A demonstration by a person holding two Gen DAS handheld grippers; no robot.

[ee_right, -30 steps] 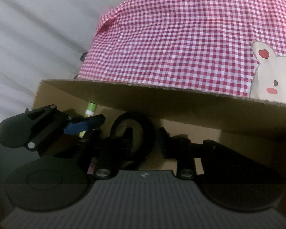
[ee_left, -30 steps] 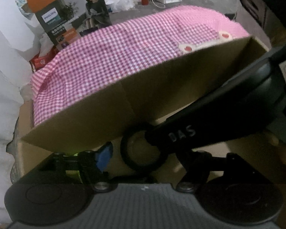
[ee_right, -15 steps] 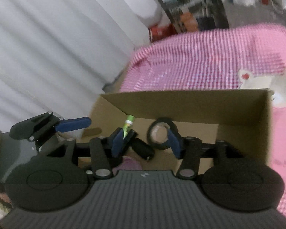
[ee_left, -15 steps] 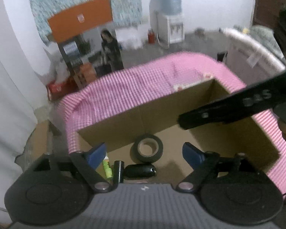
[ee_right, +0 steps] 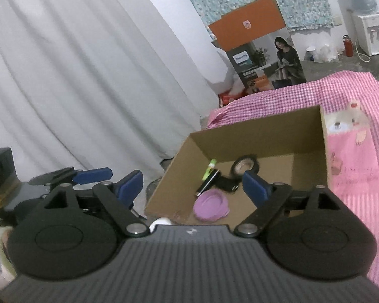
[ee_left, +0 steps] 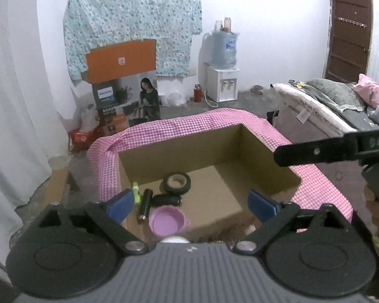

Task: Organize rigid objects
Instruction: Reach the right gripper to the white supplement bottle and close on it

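An open cardboard box (ee_left: 179,149) sits on the pink checked cloth (ee_left: 189,123). Inside lie a black tape roll (ee_left: 176,182), a green marker (ee_left: 136,193), a black cylinder (ee_left: 144,205), a dark oval object (ee_left: 167,199) and a purple lid (ee_left: 166,221). My left gripper (ee_left: 191,203) hangs above the box's near edge, jaws opening, nothing between them. My right gripper (ee_right: 193,186) is also above the box (ee_right: 260,136), jaws opening and empty, with the tape roll (ee_right: 245,166) and purple lid (ee_right: 211,207) below it.
White curtains (ee_right: 75,75) hang on the left. A printed carton (ee_left: 126,101), a water dispenser (ee_left: 222,75), a bed (ee_left: 328,101) and a brown door (ee_left: 348,32) stand beyond the table. A small white object (ee_left: 174,239) shows just under the left gripper.
Both grippers have risen and drawn back out of the box. The right jaws, nearly shut by the tape roll before, have spread wide; the tape roll lies in the box.
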